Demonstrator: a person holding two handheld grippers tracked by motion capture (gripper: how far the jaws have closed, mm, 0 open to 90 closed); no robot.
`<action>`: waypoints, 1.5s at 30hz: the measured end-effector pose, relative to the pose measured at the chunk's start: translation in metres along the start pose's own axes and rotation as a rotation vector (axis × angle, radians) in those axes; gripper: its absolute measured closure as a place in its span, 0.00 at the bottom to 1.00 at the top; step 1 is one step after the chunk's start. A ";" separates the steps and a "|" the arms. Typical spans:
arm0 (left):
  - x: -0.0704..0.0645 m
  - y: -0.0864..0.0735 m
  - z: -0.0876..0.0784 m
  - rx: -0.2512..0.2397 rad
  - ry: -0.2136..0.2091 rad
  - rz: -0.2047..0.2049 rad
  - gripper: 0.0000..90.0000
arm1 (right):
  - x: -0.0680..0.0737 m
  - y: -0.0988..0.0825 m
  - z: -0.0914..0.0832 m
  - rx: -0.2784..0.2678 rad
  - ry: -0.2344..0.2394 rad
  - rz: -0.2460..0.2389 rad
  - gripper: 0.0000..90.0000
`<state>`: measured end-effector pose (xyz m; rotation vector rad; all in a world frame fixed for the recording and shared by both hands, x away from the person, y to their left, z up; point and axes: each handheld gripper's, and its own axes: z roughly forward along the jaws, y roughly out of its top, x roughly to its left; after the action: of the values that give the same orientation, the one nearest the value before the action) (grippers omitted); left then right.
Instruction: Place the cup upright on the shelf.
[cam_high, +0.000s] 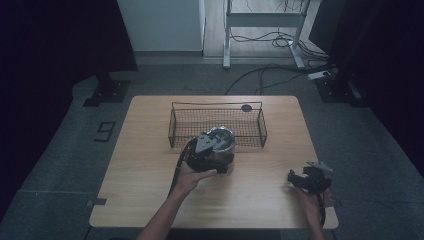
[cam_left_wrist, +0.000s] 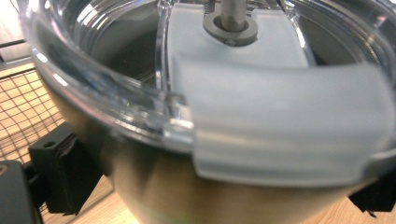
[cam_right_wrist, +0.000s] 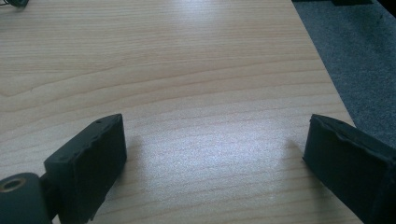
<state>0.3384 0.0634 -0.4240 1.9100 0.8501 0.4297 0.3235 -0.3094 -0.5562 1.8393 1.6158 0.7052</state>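
Both forearms enter from the near edge of the wooden surface (cam_high: 150, 165). At its near right corner the right gripper (cam_high: 300, 179) rests low, jaws spread wide with nothing between them. Left of centre, the left gripper (cam_high: 212, 147) has its jaws clamped on either side of a steel tumbler (cam_left_wrist: 187, 196) with a clear lid (cam_left_wrist: 116, 107), just in front of the wire basket (cam_high: 172, 131).

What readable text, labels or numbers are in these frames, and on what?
"9": dark figure on the grey floor left of the table, as far as it can be read.
No print can be made out on the tumbler, its clear lid, the wire basket or either gripper.
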 end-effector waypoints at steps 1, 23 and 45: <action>0.001 0.000 -0.001 0.000 0.002 -0.003 0.04 | 0.000 0.000 0.000 0.000 0.000 0.000 0.06; 0.031 0.012 -0.007 -0.016 0.034 -0.058 0.04 | 0.000 0.000 0.000 0.000 0.001 -0.001 0.06; 0.051 0.025 -0.009 -0.028 0.052 -0.099 0.04 | 0.000 0.000 0.000 0.004 0.002 -0.003 0.06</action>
<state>0.3779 0.0988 -0.4003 1.8289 0.9633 0.4302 0.3233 -0.3096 -0.5559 1.8393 1.6222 0.7027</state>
